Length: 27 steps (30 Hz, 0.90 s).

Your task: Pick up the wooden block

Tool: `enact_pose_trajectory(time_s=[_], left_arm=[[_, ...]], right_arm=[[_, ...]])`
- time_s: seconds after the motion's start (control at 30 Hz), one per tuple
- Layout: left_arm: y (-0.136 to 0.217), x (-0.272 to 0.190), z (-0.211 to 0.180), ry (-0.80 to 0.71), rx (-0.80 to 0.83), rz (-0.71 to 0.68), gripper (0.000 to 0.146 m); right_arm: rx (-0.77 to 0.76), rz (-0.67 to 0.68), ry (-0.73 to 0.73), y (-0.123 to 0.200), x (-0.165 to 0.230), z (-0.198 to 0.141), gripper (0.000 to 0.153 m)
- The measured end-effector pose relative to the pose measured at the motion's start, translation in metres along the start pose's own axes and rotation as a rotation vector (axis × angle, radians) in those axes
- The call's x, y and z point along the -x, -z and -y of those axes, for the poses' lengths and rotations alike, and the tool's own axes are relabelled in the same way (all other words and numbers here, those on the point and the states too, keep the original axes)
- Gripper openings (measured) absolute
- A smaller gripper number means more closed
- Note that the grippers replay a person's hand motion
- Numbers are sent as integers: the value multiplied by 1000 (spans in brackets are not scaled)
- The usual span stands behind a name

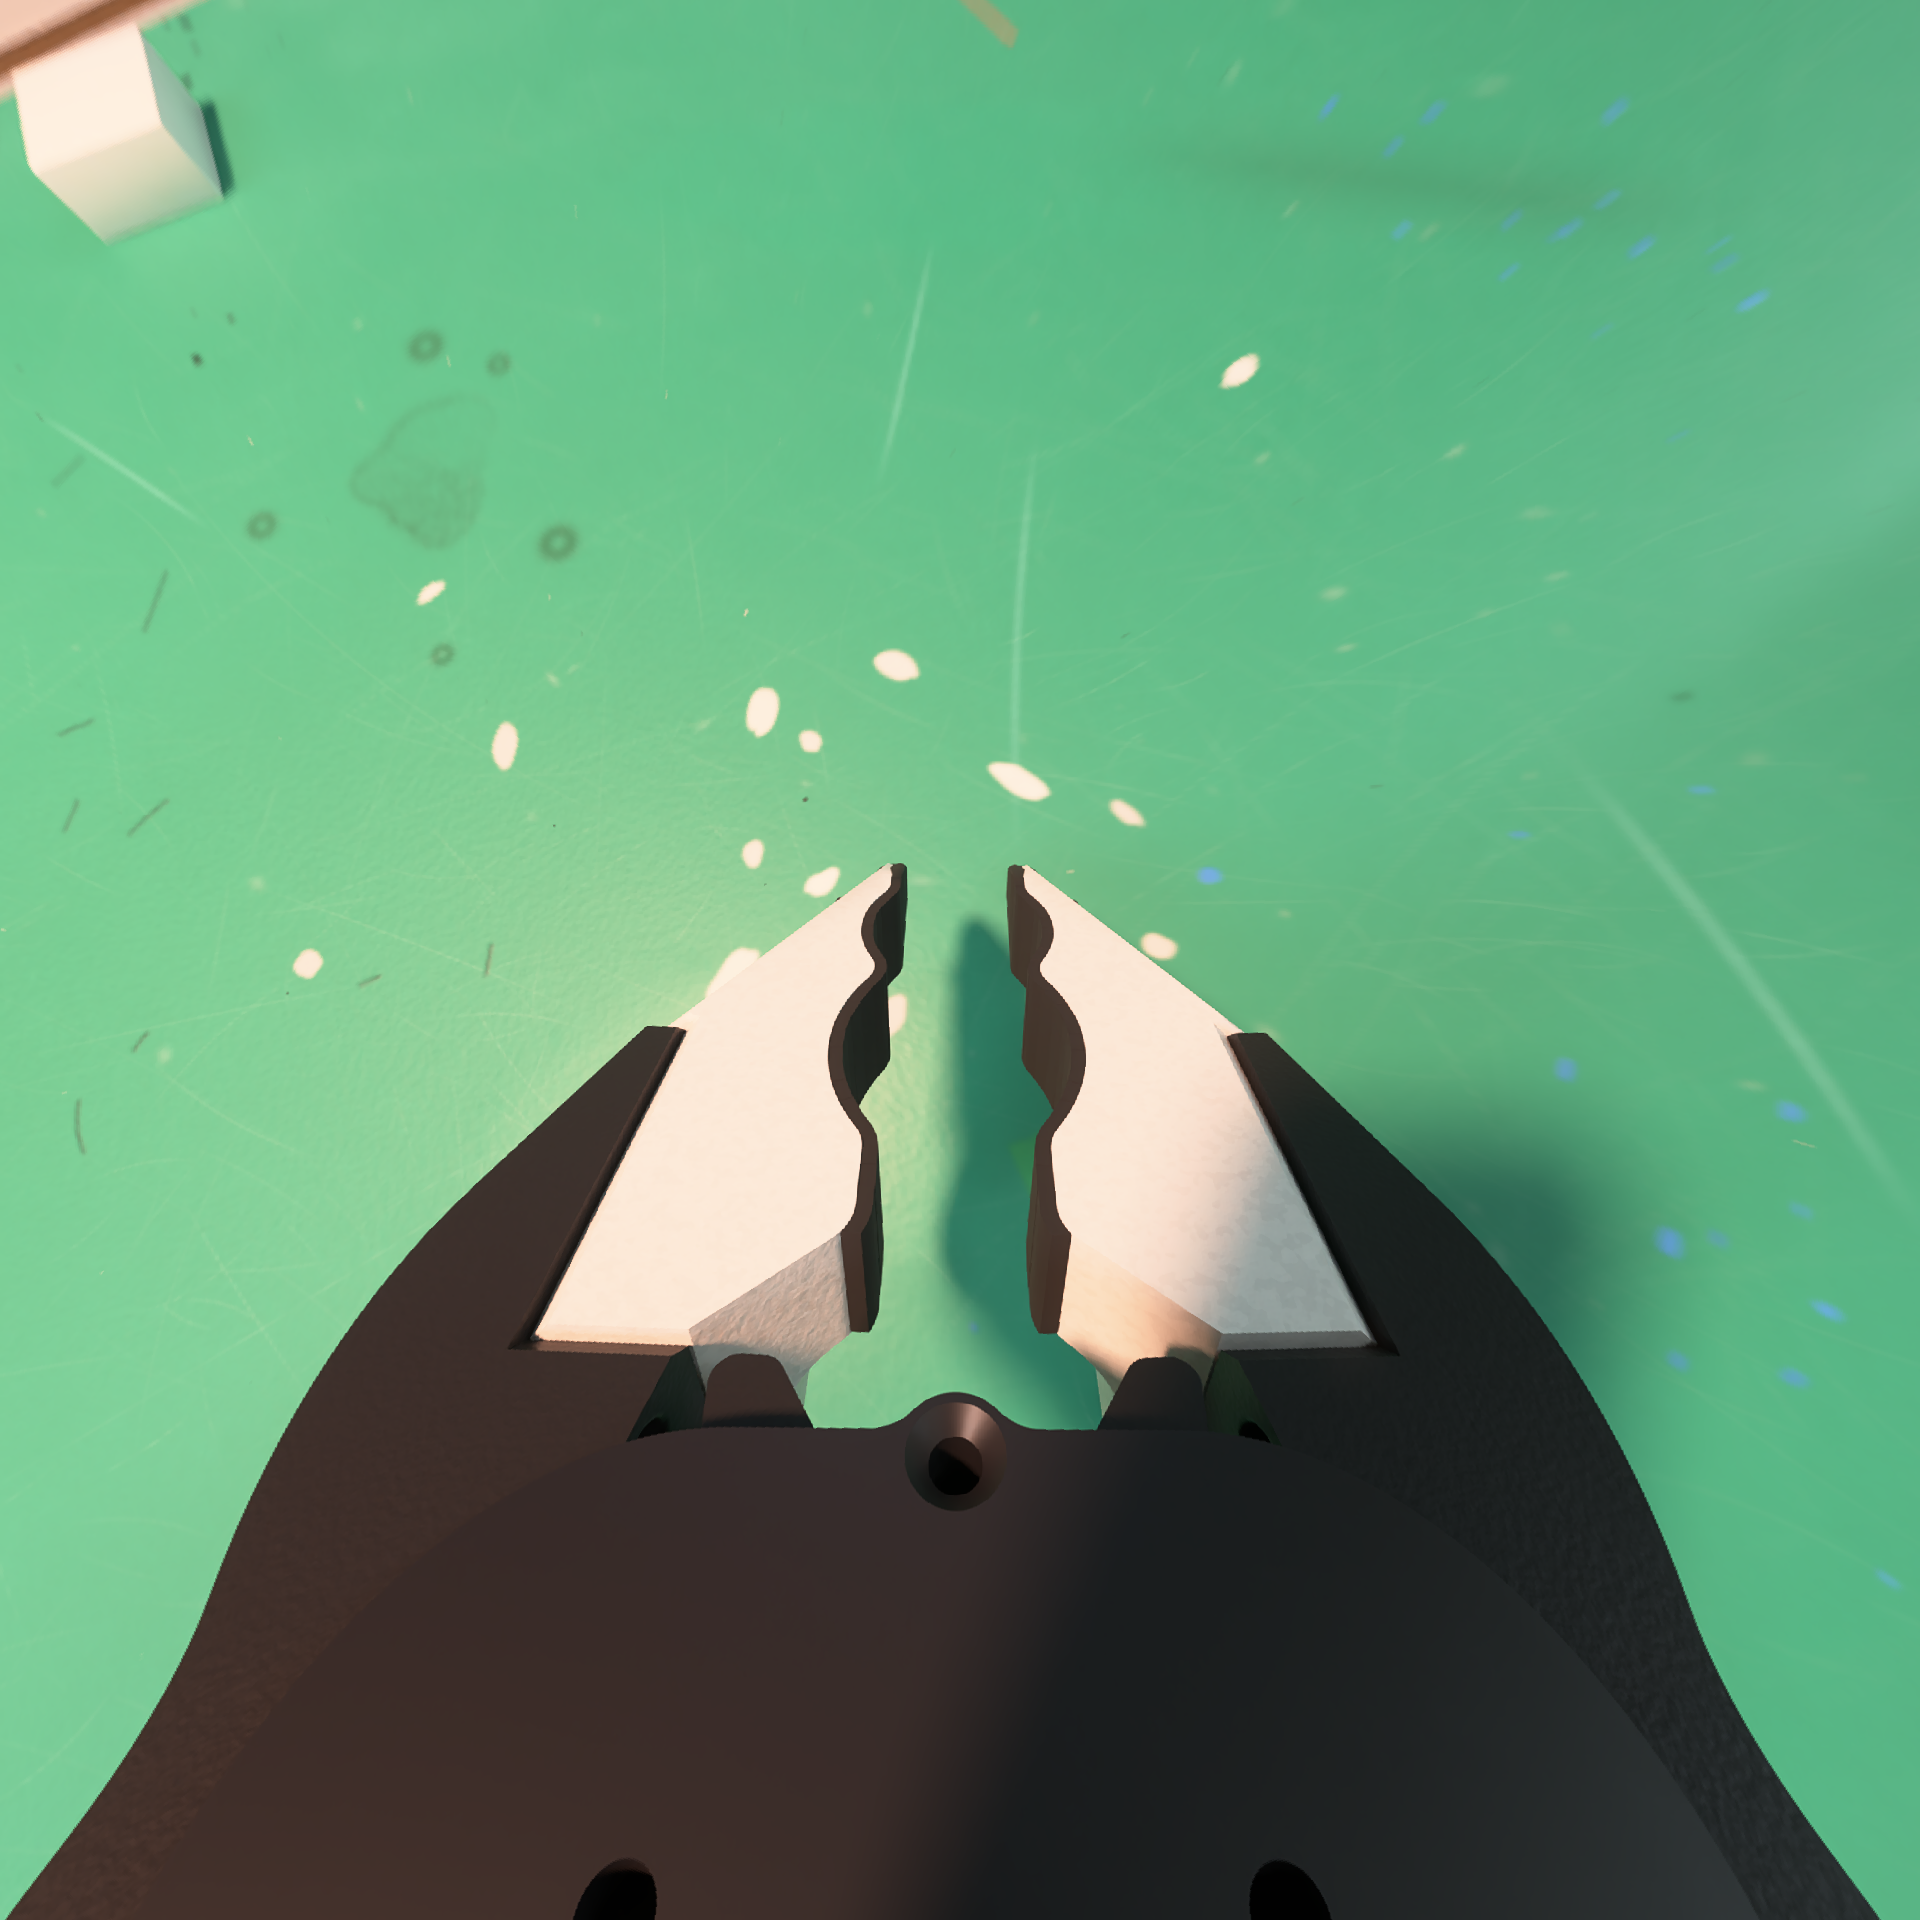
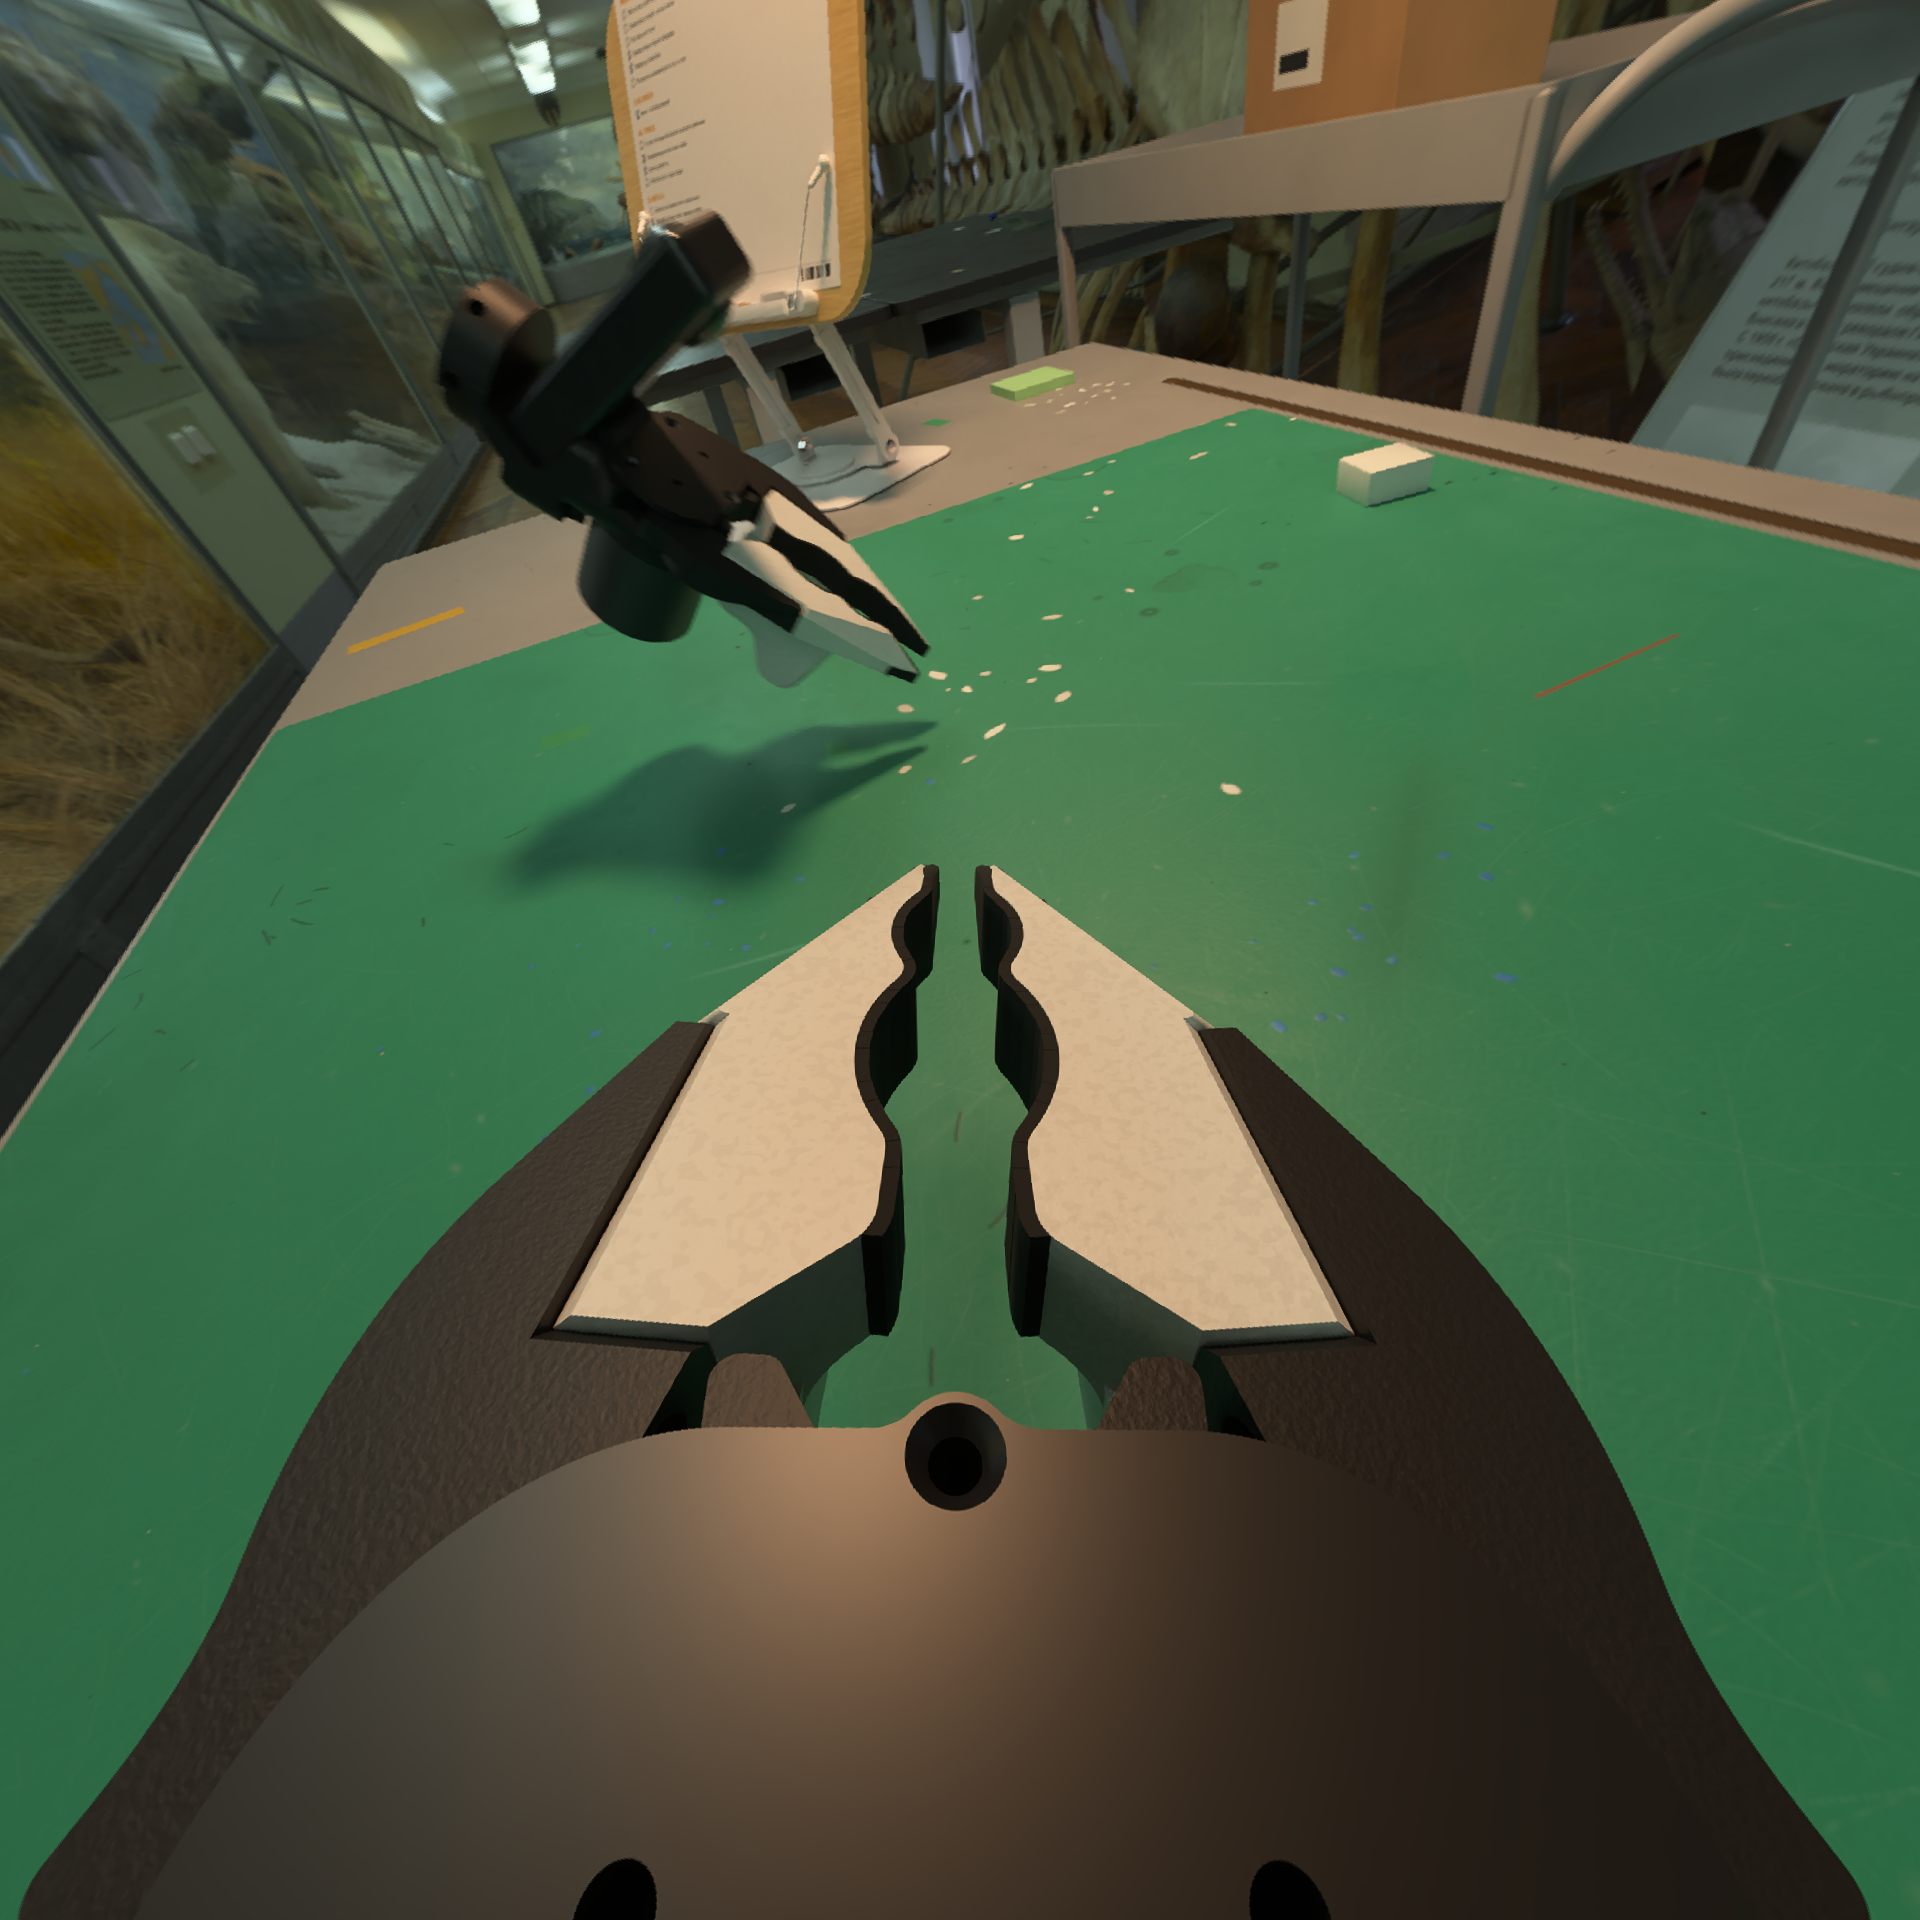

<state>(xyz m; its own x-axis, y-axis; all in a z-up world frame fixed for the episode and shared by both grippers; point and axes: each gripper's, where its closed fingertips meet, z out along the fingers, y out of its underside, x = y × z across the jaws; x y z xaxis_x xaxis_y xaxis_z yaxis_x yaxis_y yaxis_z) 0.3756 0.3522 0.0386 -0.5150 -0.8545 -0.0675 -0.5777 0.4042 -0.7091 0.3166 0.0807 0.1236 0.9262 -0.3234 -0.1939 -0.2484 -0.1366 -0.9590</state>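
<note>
The wooden block (image 1: 114,135) is a pale cream cuboid on the green mat (image 1: 1351,623), at the far upper left of the left wrist view, well away from my left gripper (image 1: 956,873). In the right wrist view the block (image 2: 1387,473) lies near the mat's far right edge. My left gripper also shows in that view (image 2: 909,655), hovering tilted down over the mat's middle, its jaws a little apart and empty. My right gripper (image 2: 956,873) is low over the near mat (image 2: 312,1039), jaws almost together with only a thin slit, holding nothing.
White flecks (image 2: 997,727) dot the mat's middle. A light green flat block (image 2: 1031,382) lies on the tan table border beyond the mat. A board on a white stand (image 2: 743,156) stands at the back. A cardboard box (image 2: 1382,52) sits on a grey shelf. Glass cases line the left.
</note>
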Motion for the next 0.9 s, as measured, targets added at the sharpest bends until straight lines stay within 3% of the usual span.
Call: enact_pose_trajectory(time_s=[0.13, 0.27, 0.33, 0.47, 0.6, 0.7, 0.9], left_arm=[[40, -37, 24, -17, -133, -148, 21], [68, -133, 32, -133, -180, -550, 14], [63, -173, 24, -168, -131, -657, 13], [32, -211, -1, -184, 34, -678, 19], [11, -214, -13, -133, 195, -651, 18], [11, -212, -8, -128, 233, -673, 17], [14, -238, -12, -255, 300, -727, 18]], right_arm=[[-24, -27, 6, 5, -3, 6, 7], [-43, -44, 0, 8, -8, 10, 7], [-46, -48, -15, 9, -12, 8, 7], [-58, -45, -59, 9, -19, 6, 7], [-60, -42, -88, 9, -22, 3, 7], [-54, -41, -91, 8, -22, 2, 7], [-49, -37, -59, 7, -16, 4, 7]])
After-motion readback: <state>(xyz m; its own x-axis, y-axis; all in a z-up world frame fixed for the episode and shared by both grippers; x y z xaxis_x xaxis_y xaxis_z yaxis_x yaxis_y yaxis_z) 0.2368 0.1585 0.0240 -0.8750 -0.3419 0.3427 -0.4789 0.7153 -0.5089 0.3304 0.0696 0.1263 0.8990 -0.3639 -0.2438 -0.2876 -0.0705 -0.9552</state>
